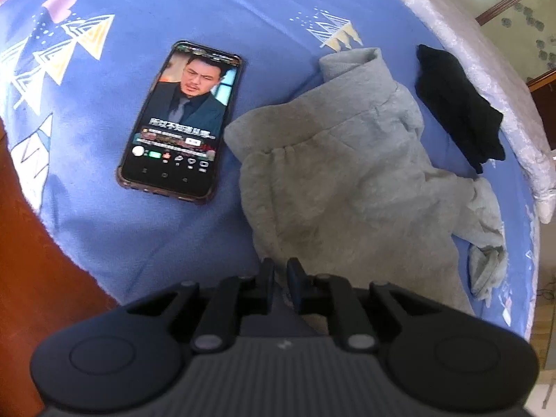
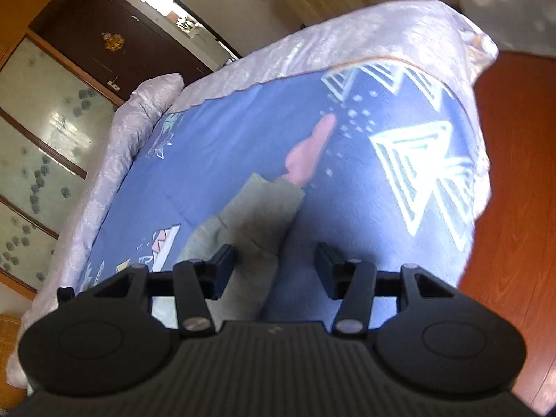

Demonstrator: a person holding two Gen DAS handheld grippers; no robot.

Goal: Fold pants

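The blue sheet [image 1: 243, 10] with its white triangle print fills most of my left wrist view, laid over a pale silvery cover [image 1: 486, 69] that edges it from twelve round to three o'clock. In my right wrist view the same sheet [image 2: 243, 132] spreads from nine to two o'clock, with red-brown wooden floor [image 2: 514, 173] at three o'clock.

The grey pants [image 1: 347, 173] lie bunched on the sheet just past centre towards three o'clock in my left view, a cuffed end up at one o'clock and a crumpled end trailing to four o'clock. In my right view a cuffed part of the pants [image 2: 257, 208] runs from centre down towards six o'clock.

A dark folded cloth [image 1: 458, 104] sits at two o'clock, near the pants but apart from them. A phone [image 1: 180, 121] with its screen lit lies at ten o'clock, just beside the pants.

My left gripper [image 1: 280, 278] sits at six o'clock, jaws drawn in narrow at the near edge of the pants; whether they pinch the fabric I cannot tell. My right gripper [image 2: 274, 264] stands apart, fingers either side of the grey cloth below, nothing pressed between them.
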